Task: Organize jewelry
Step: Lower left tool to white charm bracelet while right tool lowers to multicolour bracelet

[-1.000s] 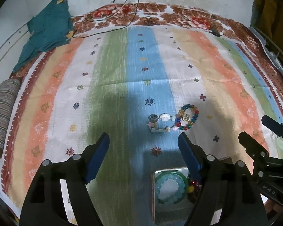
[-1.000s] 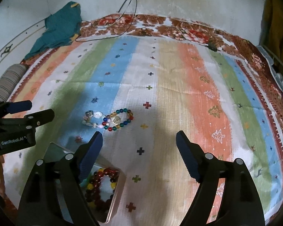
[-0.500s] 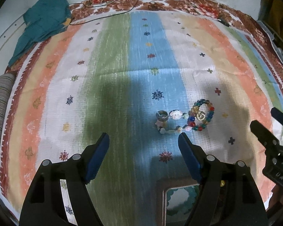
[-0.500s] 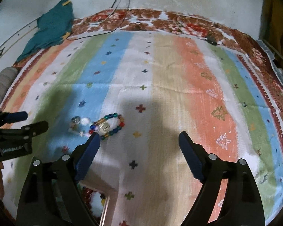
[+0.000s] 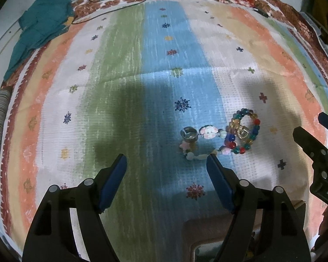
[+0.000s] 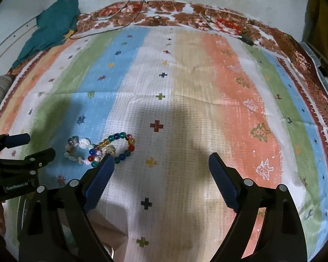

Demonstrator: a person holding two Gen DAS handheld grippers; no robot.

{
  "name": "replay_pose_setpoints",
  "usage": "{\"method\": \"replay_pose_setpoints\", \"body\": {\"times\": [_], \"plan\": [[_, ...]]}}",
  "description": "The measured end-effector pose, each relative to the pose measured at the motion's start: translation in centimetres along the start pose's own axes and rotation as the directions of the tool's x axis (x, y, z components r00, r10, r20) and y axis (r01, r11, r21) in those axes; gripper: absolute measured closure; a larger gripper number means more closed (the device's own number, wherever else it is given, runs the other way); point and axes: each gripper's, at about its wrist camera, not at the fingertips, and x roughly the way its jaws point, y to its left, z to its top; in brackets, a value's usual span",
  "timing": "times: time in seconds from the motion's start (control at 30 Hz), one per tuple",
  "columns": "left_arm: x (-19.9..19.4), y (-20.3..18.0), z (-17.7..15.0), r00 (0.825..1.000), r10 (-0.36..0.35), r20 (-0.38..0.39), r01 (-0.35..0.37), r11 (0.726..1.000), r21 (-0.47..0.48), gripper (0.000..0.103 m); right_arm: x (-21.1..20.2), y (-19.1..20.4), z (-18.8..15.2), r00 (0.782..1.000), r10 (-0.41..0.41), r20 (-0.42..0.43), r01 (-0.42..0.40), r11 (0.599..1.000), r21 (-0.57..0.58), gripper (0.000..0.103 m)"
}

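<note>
Striped cloth (image 5: pixel 124 69): multicolour bead bracelet (image 5: pixel 243 134) lies touching a pale charm bracelet (image 5: pixel 204 144) and a silver ring (image 5: pixel 189 134). Left tongs (image 5: pixel 166 179) and right tongs (image 6: pixel 161 174): both spread wide, empty, above the cloth. Teal cloth (image 6: pixel 52 28) and black cable (image 6: pixel 111 19) at far edge.

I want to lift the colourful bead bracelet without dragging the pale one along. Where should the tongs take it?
Grip the colourful bracelet at its far right arc, coming from above on the right: it lies flat, and its left side touches the pale bracelet and ring. The gold charm sits inside the loop.
</note>
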Motion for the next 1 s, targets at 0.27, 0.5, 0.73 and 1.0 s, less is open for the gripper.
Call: {"method": "replay_pose_setpoints", "body": {"times": [0.27, 0.5, 0.73, 1.0], "plan": [[1.7, 0.4, 0.5, 0.998, -0.040, -0.043, 0.039, 0.999, -0.024, 0.028, 2.1, 0.3, 0.8, 0.999, 0.012, -0.033, -0.012, 1.000, 0.005, 0.015], [3.2, 0.6, 0.8, 0.996, -0.045, -0.073, 0.043, 0.999, -0.028, 0.028, 3.9, 0.5, 1.0, 0.997, 0.026, -0.072, -0.026, 1.000, 0.006, 0.015], [4.0, 0.6, 1.3, 0.996, -0.043, -0.079, 0.041, 0.999, -0.032, 0.028, 5.0, 0.6, 1.5, 0.996, 0.032, -0.086, -0.031, 0.999, 0.011, 0.015], [5.1, 0.2, 1.4, 0.996, -0.020, -0.092, 0.019, 1.000, -0.006, 0.028, 6.7, 0.9, 1.6, 0.992, 0.014, -0.124, -0.015, 1.000, -0.007, 0.015]]}}
